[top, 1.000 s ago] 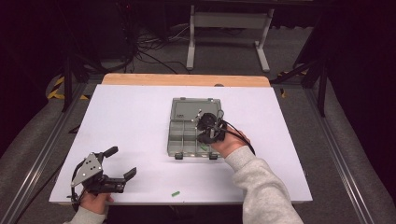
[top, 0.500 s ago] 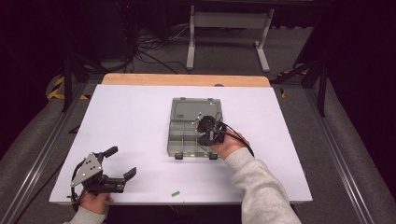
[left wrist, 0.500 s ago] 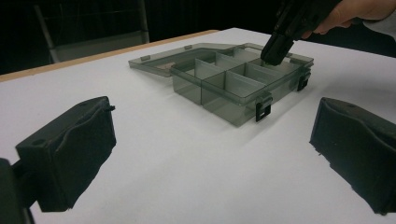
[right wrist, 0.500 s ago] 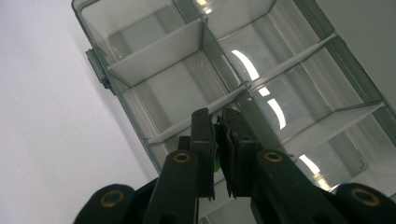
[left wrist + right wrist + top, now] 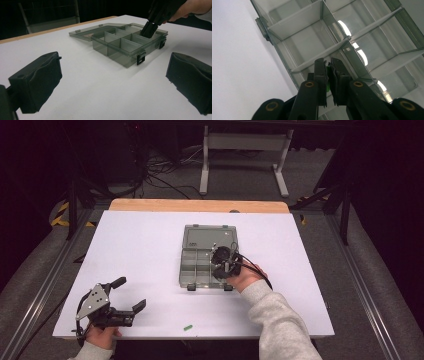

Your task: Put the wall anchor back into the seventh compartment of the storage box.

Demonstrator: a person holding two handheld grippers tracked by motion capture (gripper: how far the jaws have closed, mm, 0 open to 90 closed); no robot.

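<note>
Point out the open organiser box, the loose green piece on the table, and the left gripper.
organiser box (image 5: 196, 266): high view, on a compartment divider left of the hand.
green piece (image 5: 188, 327): high view, its middle, near the table's front edge.
left gripper (image 5: 131, 294): high view, midway between its open jaw tips.

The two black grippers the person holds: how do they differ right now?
The left gripper has its jaws wide apart and holds nothing; the right gripper has its jaws nearly together on a small green piece. The left one sits low at the table's near edge, apart from the compartment box; the right one dips into a compartment of it. Both are black, two-jawed and hand-held.
</note>
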